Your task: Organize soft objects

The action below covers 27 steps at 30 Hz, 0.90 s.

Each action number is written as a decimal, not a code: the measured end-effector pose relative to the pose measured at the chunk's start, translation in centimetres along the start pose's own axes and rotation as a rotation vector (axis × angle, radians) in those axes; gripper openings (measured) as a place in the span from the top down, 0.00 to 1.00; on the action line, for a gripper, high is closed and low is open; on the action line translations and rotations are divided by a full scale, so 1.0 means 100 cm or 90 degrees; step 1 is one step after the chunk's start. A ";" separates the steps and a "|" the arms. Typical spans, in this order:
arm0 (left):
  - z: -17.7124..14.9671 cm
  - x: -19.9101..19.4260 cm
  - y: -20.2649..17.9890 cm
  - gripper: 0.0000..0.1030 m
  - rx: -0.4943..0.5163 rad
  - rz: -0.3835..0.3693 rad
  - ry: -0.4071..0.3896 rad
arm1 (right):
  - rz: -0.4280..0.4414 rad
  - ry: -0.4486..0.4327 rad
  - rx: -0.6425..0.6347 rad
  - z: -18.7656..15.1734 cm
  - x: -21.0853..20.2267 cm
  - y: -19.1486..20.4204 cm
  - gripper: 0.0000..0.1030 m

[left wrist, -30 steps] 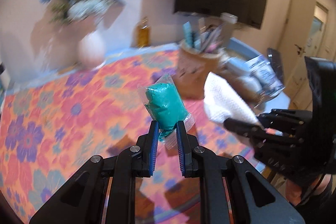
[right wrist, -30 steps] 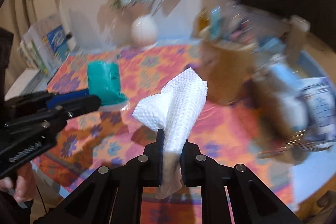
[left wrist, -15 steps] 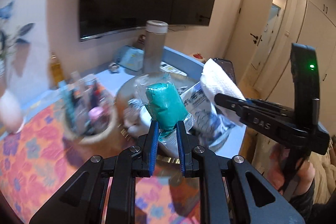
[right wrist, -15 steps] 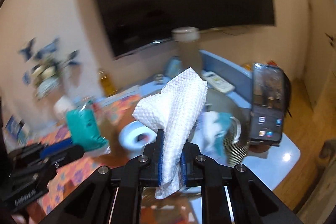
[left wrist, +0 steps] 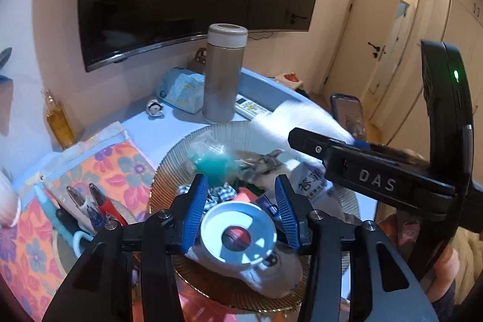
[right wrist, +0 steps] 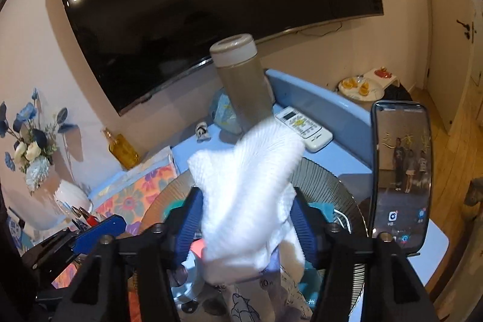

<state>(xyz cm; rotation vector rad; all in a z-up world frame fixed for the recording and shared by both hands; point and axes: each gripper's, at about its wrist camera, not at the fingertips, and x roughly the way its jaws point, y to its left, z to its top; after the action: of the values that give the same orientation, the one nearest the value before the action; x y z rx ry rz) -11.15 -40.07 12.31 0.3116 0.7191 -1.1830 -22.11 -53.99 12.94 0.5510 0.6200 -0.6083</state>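
My left gripper (left wrist: 241, 186) hangs over a ribbed glass plate (left wrist: 169, 171), its jaws opening with nothing pressed between the blue pads. A teal packet in clear wrap (left wrist: 211, 163) is blurred just beyond the tips, loose above the plate. My right gripper (right wrist: 246, 196) hovers over the same plate (right wrist: 335, 180), jaws also opening. The white waffle cloth (right wrist: 244, 195) sags loose between its pads, blurred. In the left wrist view the right gripper (left wrist: 305, 138) reaches in from the right with the white cloth (left wrist: 299, 119). The plate holds a white ring (left wrist: 238, 234), a tissue packet (left wrist: 311, 186) and a checked cloth (left wrist: 220, 195).
A tall thermos (left wrist: 225, 74) stands behind the plate, with a remote (right wrist: 303, 125) and blue tissue pack (left wrist: 181, 89) beside it. A phone (right wrist: 401, 171) stands upright at the right. A pen holder (left wrist: 84, 210), an oil bottle (left wrist: 59, 122) and a floral cloth (left wrist: 114, 168) lie left.
Both grippers swung from over the floral cloth to over the plate. Both pairs of jaws have opened: the teal packet has left the left pads, and the white cloth hangs loose in the right.
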 end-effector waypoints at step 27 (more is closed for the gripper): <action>-0.132 -0.212 0.057 0.56 -0.065 0.284 -0.061 | 0.089 0.044 -0.127 -0.132 -0.079 0.113 0.41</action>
<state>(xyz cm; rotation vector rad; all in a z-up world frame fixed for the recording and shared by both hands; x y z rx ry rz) -14.54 -14.92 15.61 0.3081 0.5852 -0.7309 -24.55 -35.07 12.44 0.4253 0.6923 -0.3911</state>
